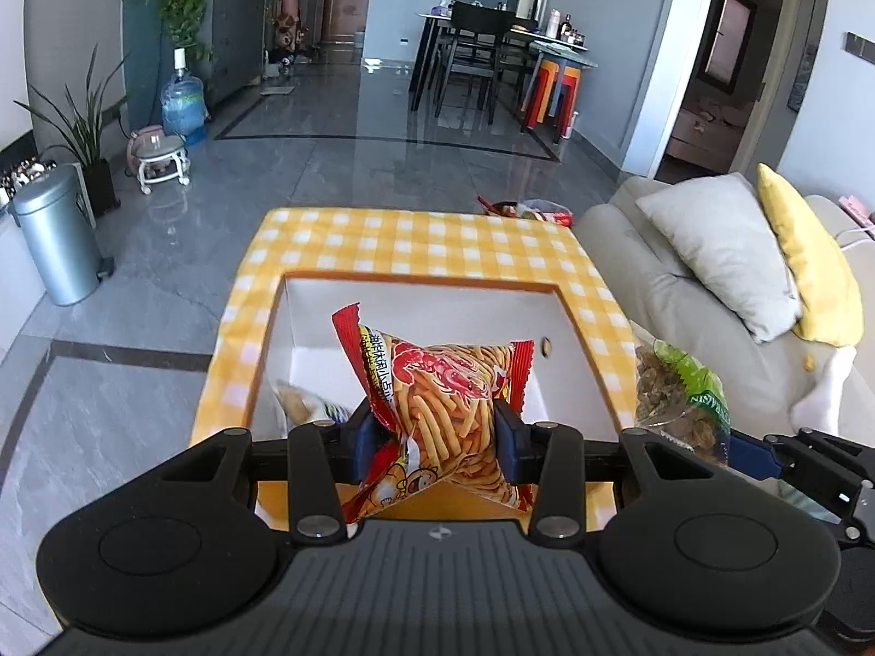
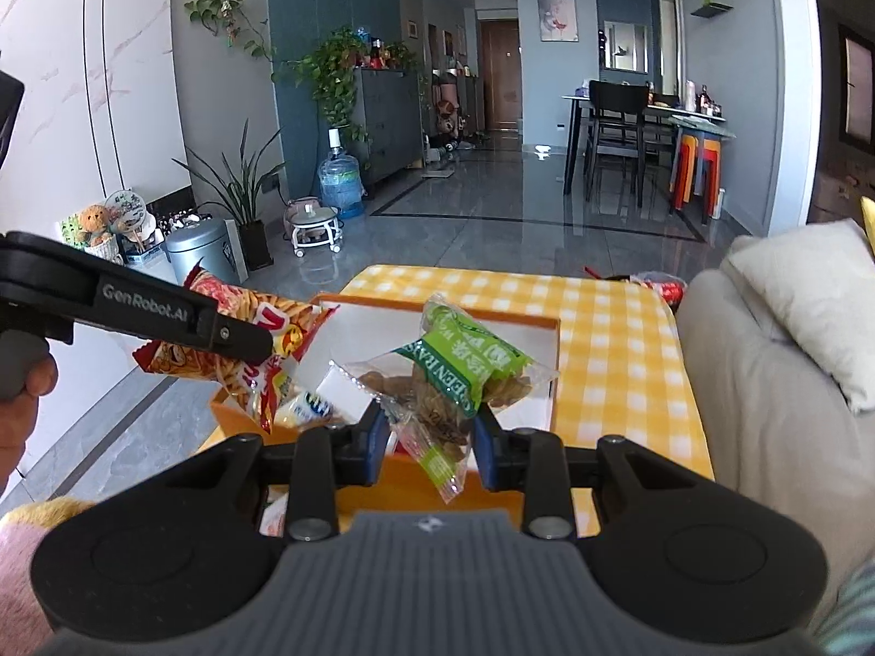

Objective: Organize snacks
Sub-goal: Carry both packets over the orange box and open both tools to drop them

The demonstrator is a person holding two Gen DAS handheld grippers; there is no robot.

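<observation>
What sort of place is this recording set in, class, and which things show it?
Most likely a home's open living and dining room: a pale sofa with cushions, a dining table with chairs, and potted plants along the wall.

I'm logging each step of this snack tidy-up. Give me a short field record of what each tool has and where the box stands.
left tool: shut on the red shrimp-stick bag, held above the box
right tool: shut on the green raisin bag, held above the box
box: open, orange rim, white inside, on the yellow checked cloth
inside box: one more packet at the left wall
beside table: pale sofa with cushions
</observation>
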